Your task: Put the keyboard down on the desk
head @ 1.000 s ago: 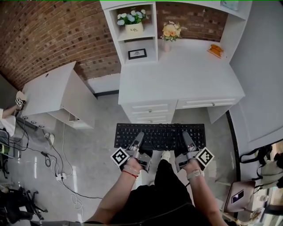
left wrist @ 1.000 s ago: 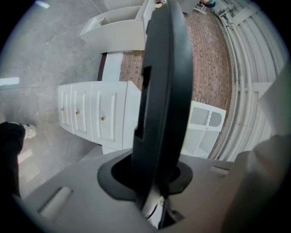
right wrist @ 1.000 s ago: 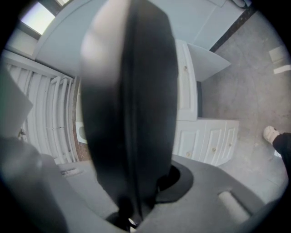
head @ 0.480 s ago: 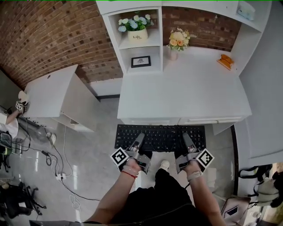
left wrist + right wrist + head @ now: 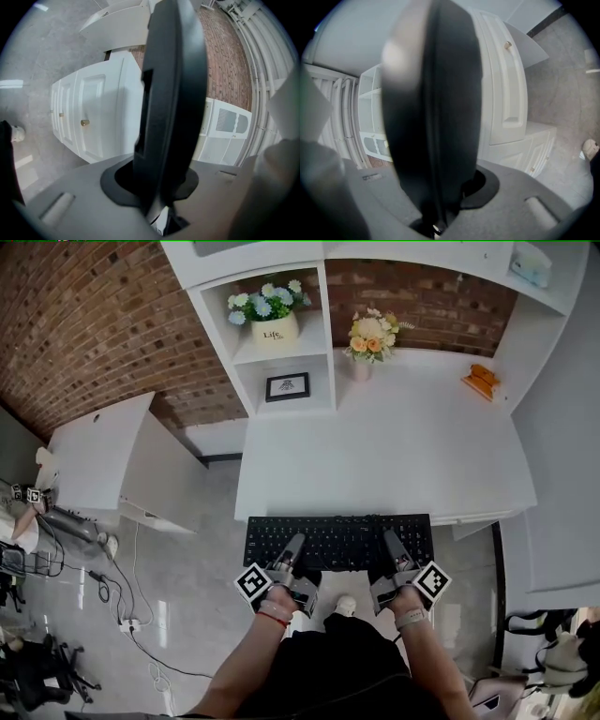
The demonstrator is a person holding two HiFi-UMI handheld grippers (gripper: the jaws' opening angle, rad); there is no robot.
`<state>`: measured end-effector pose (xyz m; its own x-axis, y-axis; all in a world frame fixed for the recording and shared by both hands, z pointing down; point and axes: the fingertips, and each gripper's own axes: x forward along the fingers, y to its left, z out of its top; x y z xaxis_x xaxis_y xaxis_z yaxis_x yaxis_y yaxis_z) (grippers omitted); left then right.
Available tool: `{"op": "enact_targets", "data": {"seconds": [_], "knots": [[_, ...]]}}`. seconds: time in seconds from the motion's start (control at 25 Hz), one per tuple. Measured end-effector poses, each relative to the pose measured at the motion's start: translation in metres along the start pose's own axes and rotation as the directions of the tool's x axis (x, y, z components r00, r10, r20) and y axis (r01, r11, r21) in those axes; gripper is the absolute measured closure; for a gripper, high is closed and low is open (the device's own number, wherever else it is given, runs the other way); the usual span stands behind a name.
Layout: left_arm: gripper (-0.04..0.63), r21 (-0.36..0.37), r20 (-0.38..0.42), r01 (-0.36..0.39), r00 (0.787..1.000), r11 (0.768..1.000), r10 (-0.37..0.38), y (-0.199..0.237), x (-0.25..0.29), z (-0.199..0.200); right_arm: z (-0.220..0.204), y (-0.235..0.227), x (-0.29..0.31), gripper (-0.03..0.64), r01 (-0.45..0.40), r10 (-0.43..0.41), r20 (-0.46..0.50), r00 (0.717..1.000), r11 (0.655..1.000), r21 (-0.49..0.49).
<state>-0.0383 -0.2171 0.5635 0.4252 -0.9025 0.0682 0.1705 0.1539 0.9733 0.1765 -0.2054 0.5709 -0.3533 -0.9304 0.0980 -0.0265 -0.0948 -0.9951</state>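
I hold a black keyboard (image 5: 337, 542) level in the air, lengthwise across the front edge of the white desk (image 5: 375, 456). Its far edge reaches just over that edge. My left gripper (image 5: 293, 549) is shut on the keyboard's near edge left of the middle. My right gripper (image 5: 392, 547) is shut on the near edge towards the right end. In the left gripper view the keyboard (image 5: 173, 93) stands edge-on between the grey jaws. The right gripper view shows the keyboard (image 5: 436, 117) the same way, filling the middle.
On the desk's back stand a shelf unit with a flower pot (image 5: 272, 320), a picture frame (image 5: 286, 386), a vase of flowers (image 5: 367, 338) and an orange thing (image 5: 482, 381). A white side cabinet (image 5: 122, 460) is at left. Cables (image 5: 122, 606) lie on the floor.
The desk has come nearer in the head view and its drawer fronts have gone out of sight. The keyboard, in both grippers, now reaches the desk's front edge.
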Motion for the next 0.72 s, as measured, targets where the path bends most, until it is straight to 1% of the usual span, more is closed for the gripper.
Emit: {"op": "enact_targets", "data": {"seconds": [0.16, 0.28, 0.52, 0.6, 0.72], "knots": [[0.525, 0.005, -0.008, 0.005, 1.000, 1.000, -0.005, 0.000, 0.022, 0.000, 0.015, 0.001, 0.014, 0.532, -0.005, 0.005, 0.002, 1.000, 1.000, 0.005], [0.524, 0.003, -0.024, -0.005, 1.000, 1.000, 0.005, 0.001, 0.033, 0.000, 0.023, -0.001, 0.020, 0.531, 0.001, -0.001, 0.006, 1.000, 1.000, 0.003], [0.523, 0.016, -0.064, -0.027, 0.998, 1.000, 0.028, 0.003, 0.048, 0.000, 0.031, -0.004, 0.028, 0.531, 0.007, -0.007, 0.020, 1.000, 1.000, 0.024], [0.525, 0.022, -0.069, -0.033, 0.997, 0.999, 0.034, 0.003, 0.054, 0.002, 0.034, -0.006, 0.033, 0.531, 0.012, -0.012, 0.020, 1.000, 0.999, 0.030], [0.523, 0.011, -0.065, -0.042, 0.997, 0.999, 0.042, 0.005, 0.057, 0.004, 0.035, -0.008, 0.038, 0.532, 0.021, -0.022, 0.016, 1.000, 0.999, 0.038]]}}
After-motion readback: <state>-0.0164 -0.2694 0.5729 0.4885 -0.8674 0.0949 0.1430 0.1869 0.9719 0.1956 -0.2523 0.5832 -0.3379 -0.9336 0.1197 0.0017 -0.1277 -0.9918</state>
